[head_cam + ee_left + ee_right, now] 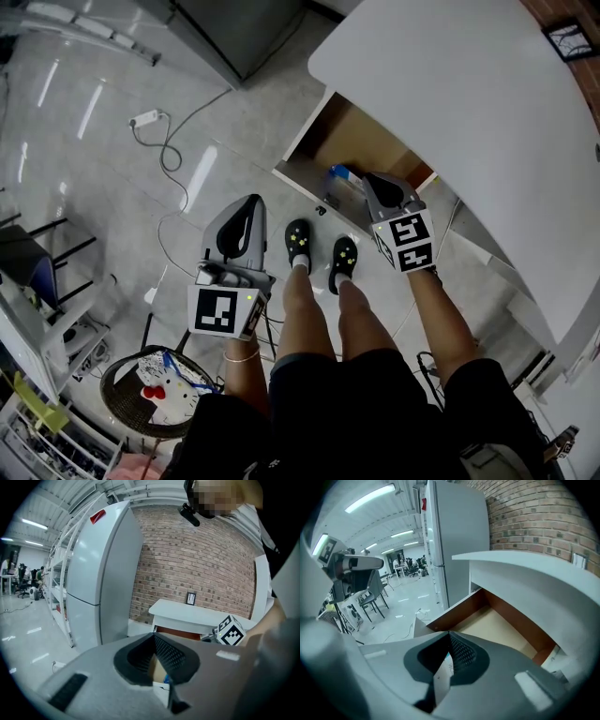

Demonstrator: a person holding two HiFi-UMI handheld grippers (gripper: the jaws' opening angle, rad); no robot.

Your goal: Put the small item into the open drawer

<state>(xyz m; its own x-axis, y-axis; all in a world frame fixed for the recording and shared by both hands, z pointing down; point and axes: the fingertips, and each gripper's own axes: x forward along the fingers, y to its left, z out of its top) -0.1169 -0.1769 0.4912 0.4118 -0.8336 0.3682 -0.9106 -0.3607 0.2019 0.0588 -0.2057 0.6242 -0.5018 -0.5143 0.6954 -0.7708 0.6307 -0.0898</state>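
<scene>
Right gripper (373,183) has the small item (343,175) at the open drawer (352,141).
Right jaws clamp the thin white-and-blue item (443,677), held over the drawer's front end. Left gripper (248,204) hangs well apart over the floor, jaws at a narrow gap, nothing between them.

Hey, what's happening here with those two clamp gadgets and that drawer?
A person stands at a white table, a hand-held gripper in each hand. The right gripper is shut on a small blue-and-white item and holds it over the open drawer, near its front; it has not been let go. The left gripper holds nothing, its jaws slightly apart, and hangs above the floor to the left of the drawer.
</scene>
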